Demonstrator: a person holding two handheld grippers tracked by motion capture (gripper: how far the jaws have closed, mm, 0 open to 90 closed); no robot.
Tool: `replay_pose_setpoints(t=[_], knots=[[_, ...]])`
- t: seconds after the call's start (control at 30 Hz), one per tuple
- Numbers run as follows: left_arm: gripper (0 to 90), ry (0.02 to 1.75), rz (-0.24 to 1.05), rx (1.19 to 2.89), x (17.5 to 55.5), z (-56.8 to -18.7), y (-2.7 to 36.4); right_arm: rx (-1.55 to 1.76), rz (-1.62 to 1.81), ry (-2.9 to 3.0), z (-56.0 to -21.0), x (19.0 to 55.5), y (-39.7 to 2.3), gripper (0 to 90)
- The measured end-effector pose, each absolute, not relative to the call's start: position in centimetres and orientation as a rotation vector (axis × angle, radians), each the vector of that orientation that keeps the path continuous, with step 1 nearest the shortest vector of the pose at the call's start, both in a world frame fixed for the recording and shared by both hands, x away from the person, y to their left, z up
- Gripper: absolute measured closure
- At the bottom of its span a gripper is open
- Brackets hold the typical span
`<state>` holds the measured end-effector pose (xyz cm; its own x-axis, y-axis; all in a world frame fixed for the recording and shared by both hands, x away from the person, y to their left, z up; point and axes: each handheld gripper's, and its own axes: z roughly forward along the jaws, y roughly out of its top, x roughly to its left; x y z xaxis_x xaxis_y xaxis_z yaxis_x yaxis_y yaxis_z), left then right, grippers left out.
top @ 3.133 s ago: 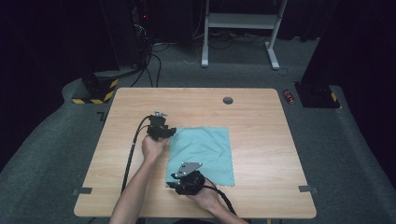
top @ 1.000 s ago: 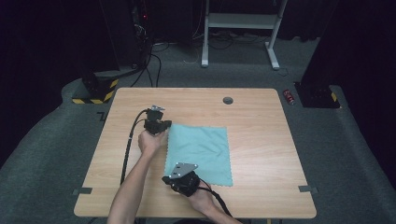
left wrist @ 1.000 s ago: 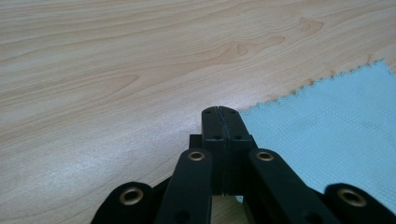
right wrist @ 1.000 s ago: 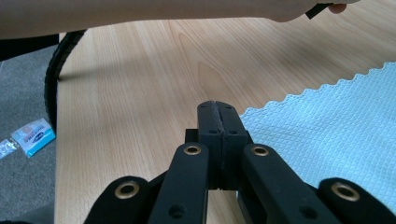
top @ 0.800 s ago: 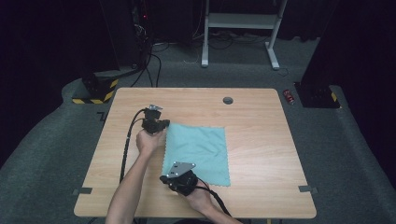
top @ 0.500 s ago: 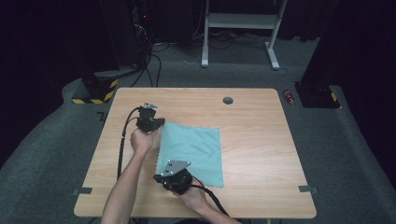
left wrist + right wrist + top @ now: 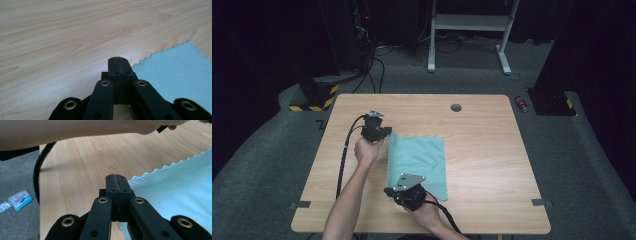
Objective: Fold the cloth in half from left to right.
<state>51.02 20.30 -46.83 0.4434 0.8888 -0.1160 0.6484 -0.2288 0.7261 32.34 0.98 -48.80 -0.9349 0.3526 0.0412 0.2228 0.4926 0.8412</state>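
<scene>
Cloth (image 7: 417, 165), teal, zigzag-edged, flat on wooden table (image 7: 492, 150), left of centre. Narrower across than three seconds back: left edge carried rightward, right edge unmoved. Left edge now slightly raised and rolled between the two grippers.

Left gripper (image 7: 384, 134) at far left corner of cloth, jaws pressed together; in left gripper view (image 7: 117, 60) tips meet with no gap, cloth corner (image 7: 175, 67) running in beside and under them. Pinching fabric or merely resting against it: cannot tell for certain, though corner follows the gripper. Position further left and further from person than three seconds ago.

Right gripper (image 7: 394, 192) at near left corner, grey plate on top, jaws likewise closed tight; right gripper view (image 7: 116, 178) shows tips together with cloth edge (image 7: 170, 185) lifted at them and a fold beneath. Shifted left since earlier frame.

Forearm (image 7: 75, 130) crossing top of right gripper view. Black cable (image 7: 343, 155) looping along left arm. Small dark disc (image 7: 455, 107) on far table edge, same spot as before.
</scene>
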Motion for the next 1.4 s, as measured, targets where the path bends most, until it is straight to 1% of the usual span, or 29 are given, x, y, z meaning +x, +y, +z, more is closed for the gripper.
replay_pose_setpoints(t=[0.27,0.77,1.4], knots=[[90.0,1.278,0.396,1.974,51.4,-47.8,18.5,0.559,1.396,2.592,-49.7,32.3,-0.7,90.0],[90.0,1.247,0.386,1.983,51.8,-48.8,16.7,0.661,1.324,2.568,-51.0,32.2,-4.2,90.0],[90.0,1.172,0.365,2.002,51.9,-48.4,14.1,0.748,1.303,2.531,-51.7,31.7,-7.6,90.0]])
